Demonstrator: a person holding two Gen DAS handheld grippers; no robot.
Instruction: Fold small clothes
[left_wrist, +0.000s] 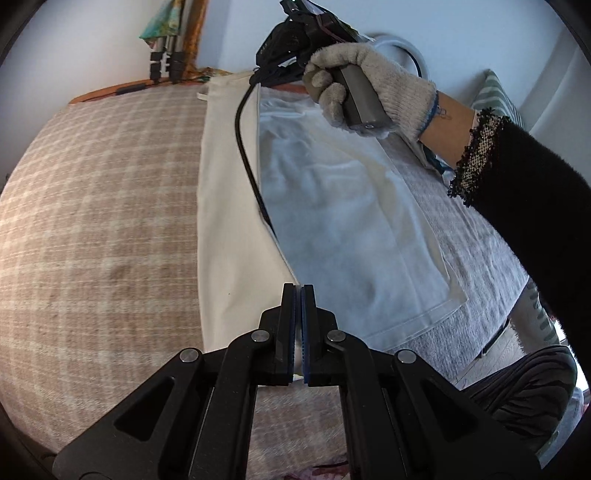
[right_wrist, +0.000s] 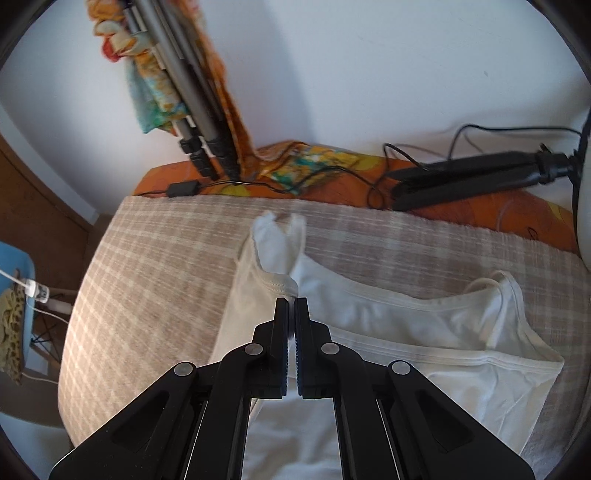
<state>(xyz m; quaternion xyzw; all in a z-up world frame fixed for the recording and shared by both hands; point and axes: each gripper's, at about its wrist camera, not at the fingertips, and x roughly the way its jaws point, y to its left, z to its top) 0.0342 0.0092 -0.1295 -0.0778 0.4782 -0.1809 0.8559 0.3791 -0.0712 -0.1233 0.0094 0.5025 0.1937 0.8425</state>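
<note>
**Beige checked bed cover, white garment pinched in both tongs**

Beige and cream checked blanket (right_wrist: 147, 277) covers a bed that fills most of both views. A pale wall (right_wrist: 369, 74) stands behind it.

In the right wrist view, a blue stool (right_wrist: 26, 295) with a white charger on it stands on the far left, below the bed's edge and beside a brown wooden panel (right_wrist: 37, 203). Grey tripod legs (right_wrist: 192, 110) draped with a bright patterned scarf (right_wrist: 155, 99) lean over the head of the bed. A black power adapter (right_wrist: 181, 189) and thin cables lie at their foot on an orange patterned sheet (right_wrist: 480, 206). To the right, a folded black stand (right_wrist: 461, 177) lies along that sheet.

The white garment (right_wrist: 406, 314) is a strappy top spread across the middle and right of the blanket, with its straps toward the right. The right gripper (right_wrist: 291, 301) is clenched on a seamed edge of it, and white cloth shows between the pads.

In the left wrist view, the blanket's left side is bare and open. The left gripper (left_wrist: 297, 290) is clamped shut on the garment's (left_wrist: 351, 221) near edge. From there the cloth stretches up, thin and backlit, toward the gloved right hand (left_wrist: 351, 85). A black cable (left_wrist: 247, 147) hangs across the fabric. A grey towel (left_wrist: 461, 240) lies beneath on the right, where a black sleeve (left_wrist: 535, 221) crosses the bed's edge.
</note>
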